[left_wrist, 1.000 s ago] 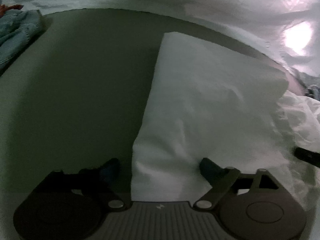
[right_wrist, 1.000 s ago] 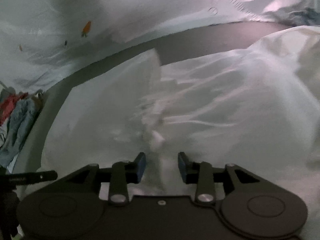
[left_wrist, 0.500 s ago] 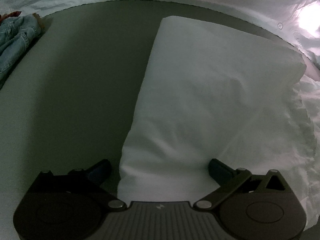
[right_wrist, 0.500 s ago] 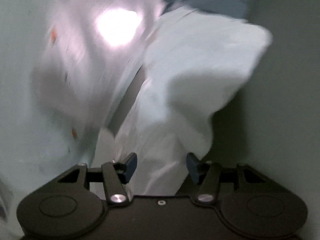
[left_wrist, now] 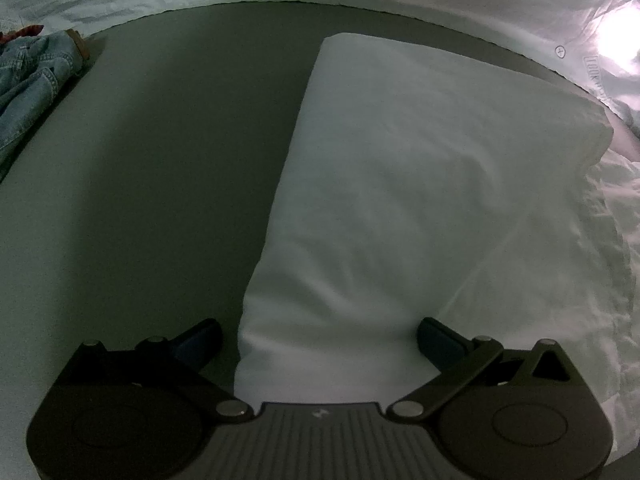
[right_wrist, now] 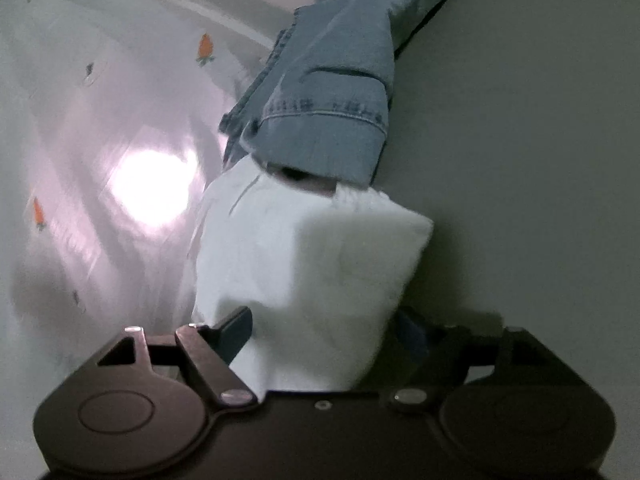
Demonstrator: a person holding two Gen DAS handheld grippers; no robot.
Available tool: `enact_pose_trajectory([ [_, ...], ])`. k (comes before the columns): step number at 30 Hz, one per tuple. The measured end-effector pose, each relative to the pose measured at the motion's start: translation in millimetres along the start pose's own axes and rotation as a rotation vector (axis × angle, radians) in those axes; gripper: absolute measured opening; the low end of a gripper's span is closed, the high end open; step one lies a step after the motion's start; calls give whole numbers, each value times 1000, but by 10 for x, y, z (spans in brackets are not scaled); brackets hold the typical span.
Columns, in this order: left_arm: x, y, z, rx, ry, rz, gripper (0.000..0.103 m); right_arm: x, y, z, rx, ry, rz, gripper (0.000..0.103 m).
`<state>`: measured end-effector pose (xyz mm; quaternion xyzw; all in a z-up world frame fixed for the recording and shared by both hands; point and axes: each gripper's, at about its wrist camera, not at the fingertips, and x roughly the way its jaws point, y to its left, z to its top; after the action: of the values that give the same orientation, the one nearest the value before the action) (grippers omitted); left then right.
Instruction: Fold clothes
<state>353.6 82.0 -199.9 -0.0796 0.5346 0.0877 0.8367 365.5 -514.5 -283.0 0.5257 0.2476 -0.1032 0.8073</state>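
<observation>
Left gripper [left_wrist: 318, 338] fingers wide apart over white cloth [left_wrist: 420, 184]; right gripper [right_wrist: 322, 330] jaws opening around it; jeans [right_wrist: 336, 92] beyond.

We see a smooth, dull grey-green work surface [left_wrist: 160, 168] filling most of the left wrist view, dim and shadowed toward its near edge. Beyond its far curved edge lies a glossy, crinkled pale sheet printed with small orange carrot-like motifs [right_wrist: 80, 128]. On that sheet, to the surface's far right, a bright glare of reflected light [left_wrist: 616, 44] blooms pinkish-white; the same glare [right_wrist: 152, 188] shows in the right wrist view. The light elsewhere is low and cool.
</observation>
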Motion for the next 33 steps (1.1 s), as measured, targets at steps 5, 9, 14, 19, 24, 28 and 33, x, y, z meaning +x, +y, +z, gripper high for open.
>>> enact_pose_trajectory([
  [5, -27, -5, -17, 0, 4, -1, 103, 119, -16, 12, 114, -66, -29, 76],
  [9, 8, -67, 68, -1, 3, 2, 103, 103, -358, -41, 382, -81, 48, 23],
  [14, 33, -92, 93, 1, 3, -1, 103, -18, -527, -229, 654, -118, 339, 15],
  [19, 100, -91, 182, 3, 24, -4, 103, 26, -248, -430, 754, -63, 553, 15],
  [24, 100, -60, 212, -6, 48, -13, 103, 15, 112, -755, 783, 59, 738, 15],
  [28, 78, -10, 225, -14, 63, -32, 103, 30, 412, -1049, 759, 179, 789, 15],
  [33, 2, 195, 315, -78, 83, -36, 102, -5, 750, -1537, 739, 332, 788, 15],
])
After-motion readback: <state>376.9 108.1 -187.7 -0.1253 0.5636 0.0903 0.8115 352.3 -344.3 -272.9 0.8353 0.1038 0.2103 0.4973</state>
